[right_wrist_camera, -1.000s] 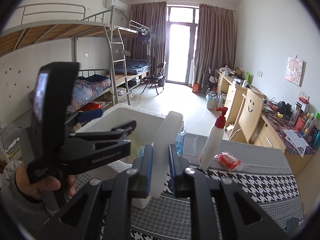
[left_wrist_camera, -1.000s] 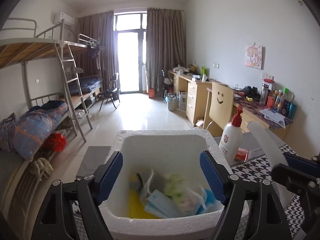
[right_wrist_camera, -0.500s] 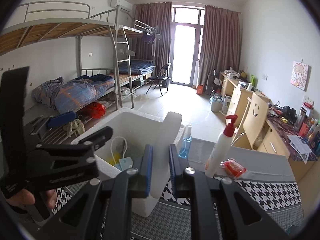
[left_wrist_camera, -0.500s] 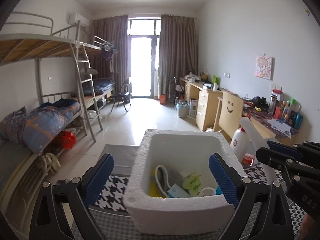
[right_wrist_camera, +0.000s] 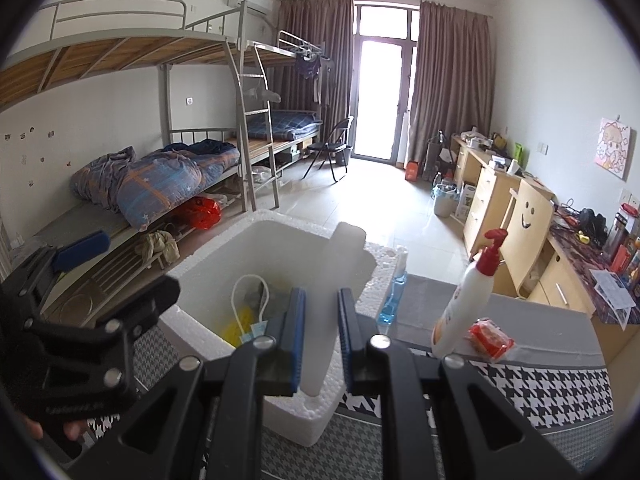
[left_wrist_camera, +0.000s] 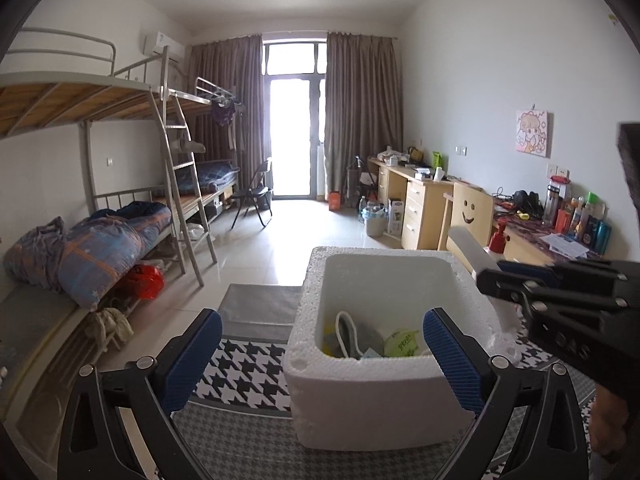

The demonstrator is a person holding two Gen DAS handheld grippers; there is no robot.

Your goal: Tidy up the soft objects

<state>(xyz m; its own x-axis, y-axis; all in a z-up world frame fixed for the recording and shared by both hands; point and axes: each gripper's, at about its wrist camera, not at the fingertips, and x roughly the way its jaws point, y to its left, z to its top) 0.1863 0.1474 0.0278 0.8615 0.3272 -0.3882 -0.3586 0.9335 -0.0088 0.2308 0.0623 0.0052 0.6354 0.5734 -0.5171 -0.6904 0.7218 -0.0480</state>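
Observation:
A white foam box [left_wrist_camera: 384,396] [right_wrist_camera: 280,240] stands on the houndstooth tablecloth. Inside lie soft items: a grey pouch with a white cord loop [left_wrist_camera: 348,336] [right_wrist_camera: 248,292], a yellow item [right_wrist_camera: 236,328] and a green-white packet [left_wrist_camera: 402,342]. My left gripper [left_wrist_camera: 320,360] is open and empty, in front of the box's near wall, its jaws wide apart. My right gripper [right_wrist_camera: 321,340] is shut on a white foam lid [right_wrist_camera: 340,280], held on edge over the box's right rim; the lid also shows in the left wrist view [left_wrist_camera: 468,248].
A white pump bottle with a red top [right_wrist_camera: 468,300], a red packet [right_wrist_camera: 490,338] and a blue spray bottle [right_wrist_camera: 394,292] stand on the table right of the box. Bunk beds at left, desks and a chair at right.
My left gripper has pulled back out of the box and now sits in front of it. The right gripper keeps the lid over the box's right side.

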